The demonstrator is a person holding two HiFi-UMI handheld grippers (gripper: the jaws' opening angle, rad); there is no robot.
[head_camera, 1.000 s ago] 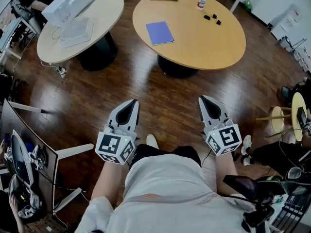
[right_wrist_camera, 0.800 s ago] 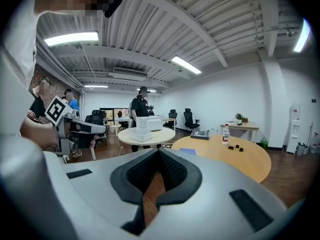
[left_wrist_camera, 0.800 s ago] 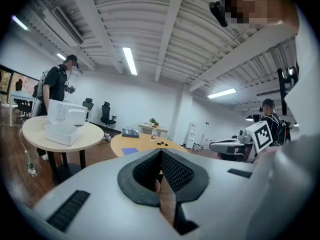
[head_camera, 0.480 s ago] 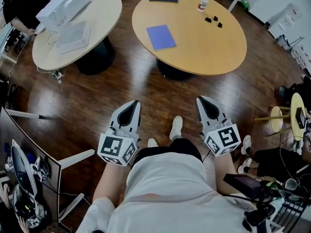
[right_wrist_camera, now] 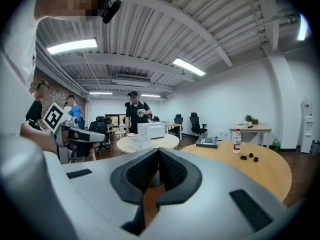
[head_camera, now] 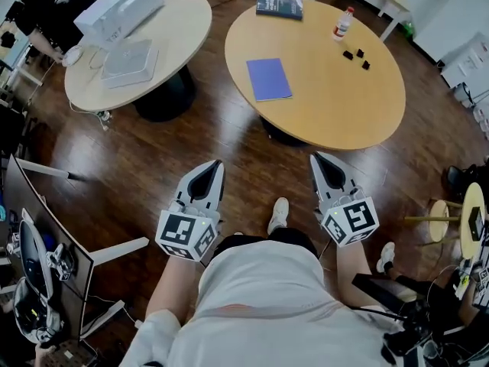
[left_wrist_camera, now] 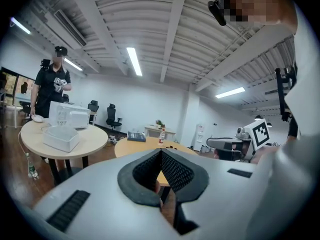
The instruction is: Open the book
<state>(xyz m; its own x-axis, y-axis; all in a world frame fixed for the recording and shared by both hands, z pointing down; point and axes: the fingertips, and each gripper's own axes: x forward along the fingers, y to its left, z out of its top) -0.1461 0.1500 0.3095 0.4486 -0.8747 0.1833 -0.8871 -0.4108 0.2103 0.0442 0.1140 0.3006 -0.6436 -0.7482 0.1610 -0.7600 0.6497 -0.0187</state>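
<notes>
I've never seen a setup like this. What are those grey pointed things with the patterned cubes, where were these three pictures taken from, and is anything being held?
There is no robot here. A person holds a pinching tool in each hand: the left gripper and the right gripper. Each has two jaws, and the cube with square markers is part of it. One picture comes from a camera on the person's head, looking steeply down. The other two come from cameras riding on each gripper, looking along its jaws. Both pairs of jaws are together with nothing between them, so nothing is held. Ahead stands a round table. On it lie a closed blue book, a dark book at the far edge, a bottle and small black pieces.
</notes>
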